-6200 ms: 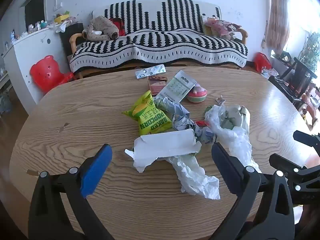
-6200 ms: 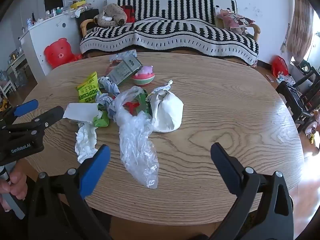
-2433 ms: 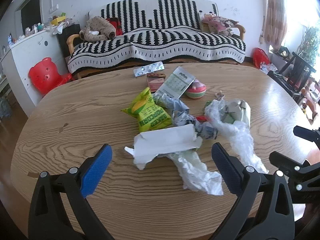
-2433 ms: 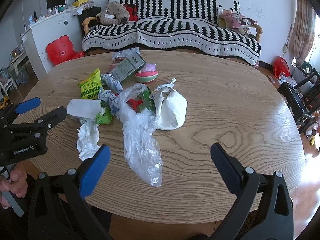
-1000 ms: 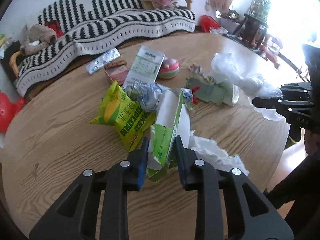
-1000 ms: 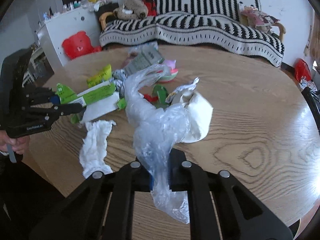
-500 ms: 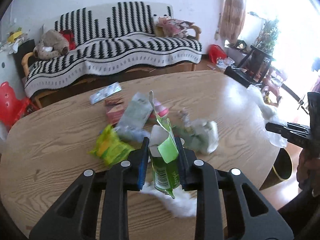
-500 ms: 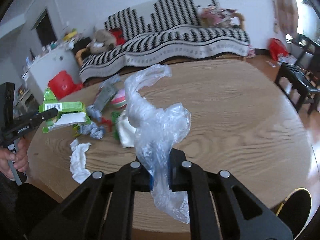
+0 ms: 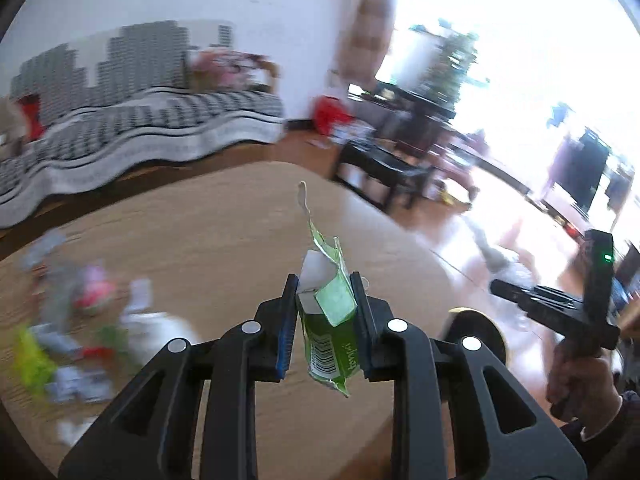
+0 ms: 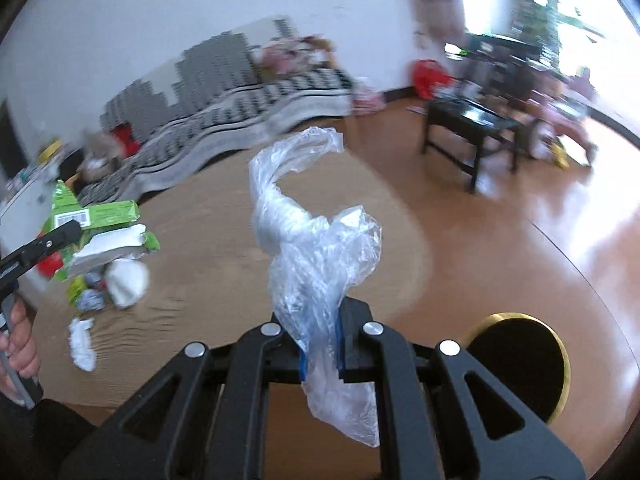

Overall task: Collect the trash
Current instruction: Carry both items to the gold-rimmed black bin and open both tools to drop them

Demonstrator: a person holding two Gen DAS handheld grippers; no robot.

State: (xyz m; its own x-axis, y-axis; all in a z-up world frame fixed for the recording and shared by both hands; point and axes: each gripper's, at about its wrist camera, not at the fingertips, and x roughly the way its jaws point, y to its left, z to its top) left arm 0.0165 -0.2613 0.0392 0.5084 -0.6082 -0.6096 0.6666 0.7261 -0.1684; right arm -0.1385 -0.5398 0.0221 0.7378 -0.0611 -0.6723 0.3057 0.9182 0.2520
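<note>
Black hand-held gripper, blue pads, silver screws

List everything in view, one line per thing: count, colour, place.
green carton: one, green and white, torn, clamped in the left gripper.
plastic bag: one, clear, crumpled, clamped in the right gripper.
trash pile: several blurred pieces, on the table's left side.
tissue: one, white, on the table by its near edge.
table: one, wooden.
bin: one, black with gold rim, on the floor beside the table.
sofa: one, black-and-white striped cover, by the wall.
left gripper: shut.
right gripper: shut.
</note>
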